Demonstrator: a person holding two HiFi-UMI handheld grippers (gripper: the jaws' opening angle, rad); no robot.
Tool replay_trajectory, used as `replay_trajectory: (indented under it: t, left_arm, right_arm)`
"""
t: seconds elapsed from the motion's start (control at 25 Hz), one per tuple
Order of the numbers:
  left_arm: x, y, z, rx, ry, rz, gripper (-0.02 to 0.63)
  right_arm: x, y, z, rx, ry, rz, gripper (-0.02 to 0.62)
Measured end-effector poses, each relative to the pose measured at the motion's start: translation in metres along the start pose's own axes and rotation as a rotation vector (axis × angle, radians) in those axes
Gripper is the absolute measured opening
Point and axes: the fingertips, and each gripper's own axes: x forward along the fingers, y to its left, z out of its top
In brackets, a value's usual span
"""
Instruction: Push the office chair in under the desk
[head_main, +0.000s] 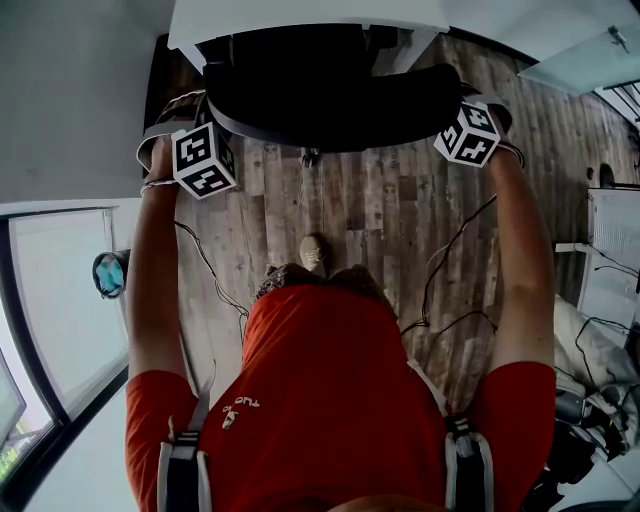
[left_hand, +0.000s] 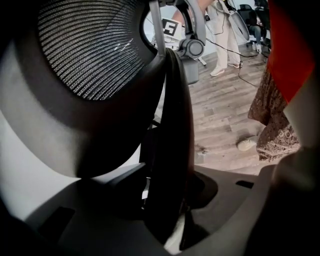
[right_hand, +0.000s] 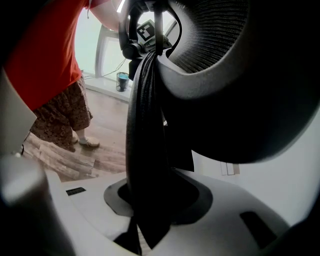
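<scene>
The left hand-held gripper (left_hand: 165, 200) and right hand-held gripper (right_hand: 150, 200) each pinch, jaws half closed, one side rim of the chair (head_main: 335, 105) back, which runs 9 to 3 between them, with the surface (head_main: 300, 15) dead ahead at 12, both arms equally near

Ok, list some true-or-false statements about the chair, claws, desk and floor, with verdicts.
1. The left claw and right claw each grip the chair's back edge. True.
2. The floor is carpeted. False: it is wood planks.
3. The desk is white. True.
4. The chair's back is solid leather. False: it is mesh.
</scene>
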Motion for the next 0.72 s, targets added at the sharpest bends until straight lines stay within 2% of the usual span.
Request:
replay_trajectory:
  t: [0.4, 0.72]
  left_arm:
    - [0.043, 0.057, -0.007, 0.002, 0.009, 0.009, 0.17]
    - [0.072, 0.089, 0.001, -0.016, 0.025, 0.008, 0.172]
  right_arm:
    - [0.029, -0.064, -0.011, -0.004, -0.005, -0.009, 0.132]
    - [0.055, -0.097, -0.04, -0.021, -0.01, 0.033, 0.129]
